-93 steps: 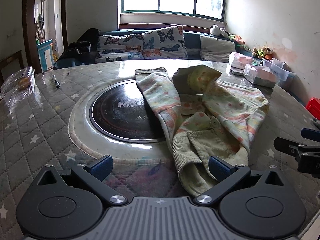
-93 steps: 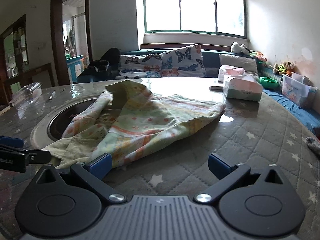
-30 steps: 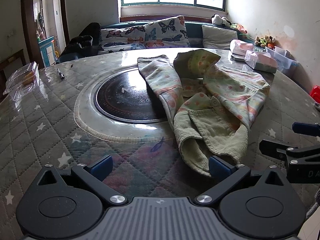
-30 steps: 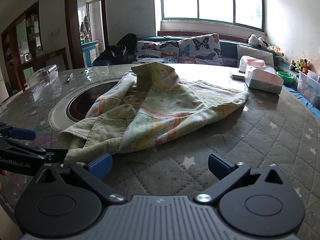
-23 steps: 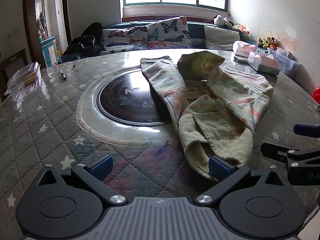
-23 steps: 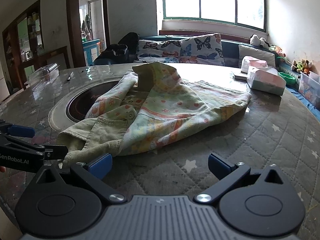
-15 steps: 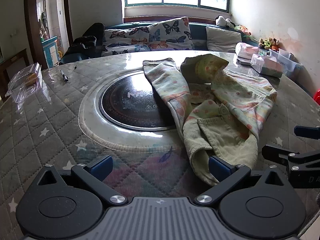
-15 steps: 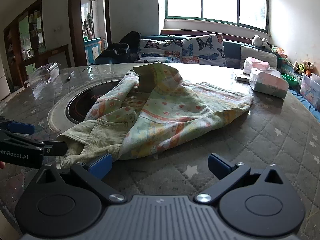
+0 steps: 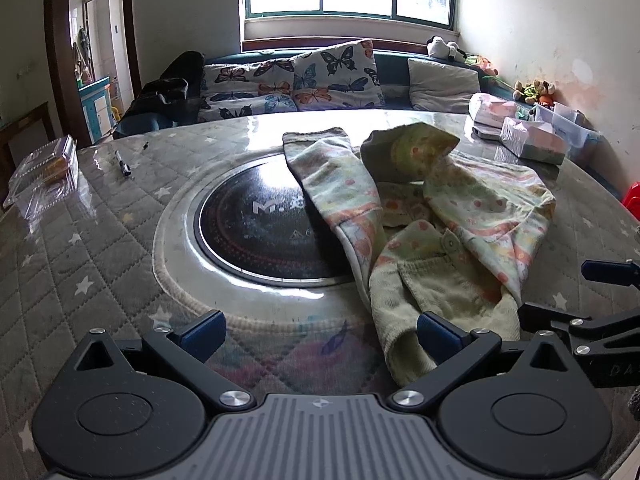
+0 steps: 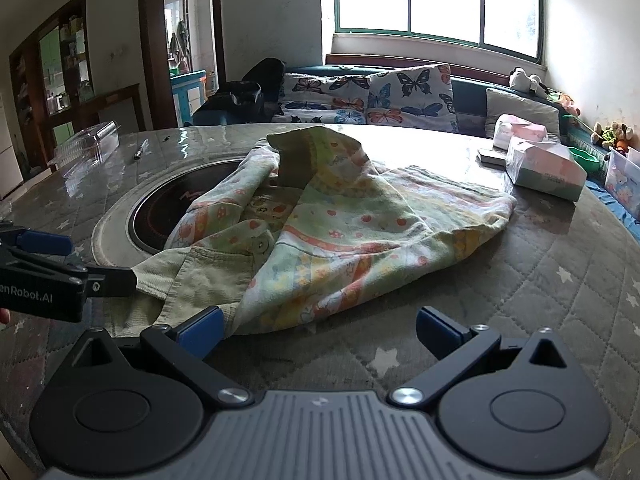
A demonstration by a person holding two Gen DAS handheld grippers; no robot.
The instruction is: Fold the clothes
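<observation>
- A crumpled child's garment (image 9: 432, 216), pale green and yellow with orange and red prints, lies unfolded on the round table (image 9: 80, 264), which has a quilted, star-patterned cover.
- Part of the garment drapes over the right side of the round black cooktop (image 9: 260, 232) sunk into the table's middle; one sleeve or leg reaches toward the far edge.
- The ribbed green hem is the nearest part, at the table's near side, with a snap button just above it.
- The left gripper (image 9: 320, 330) hovers low at the near edge with its jaws spread wide and nothing between them; its right finger sits just in front of the hem.
- The right gripper (image 10: 318, 328) is likewise wide open and empty, with its left blue pad right at the hem's edge, whether touching or not I cannot tell.
- Each gripper shows at the side of the other's view, the two flanking the hem.
- On the table's left: a clear plastic box (image 9: 44, 168) and a pen (image 9: 122, 164), well apart from the garment.
- On the right: tissue packs (image 10: 540, 168) and a storage bin (image 9: 568, 120), near the garment's far corner but not touching.
- Behind the table stands a sofa with butterfly cushions (image 9: 308, 76) under a window.
</observation>
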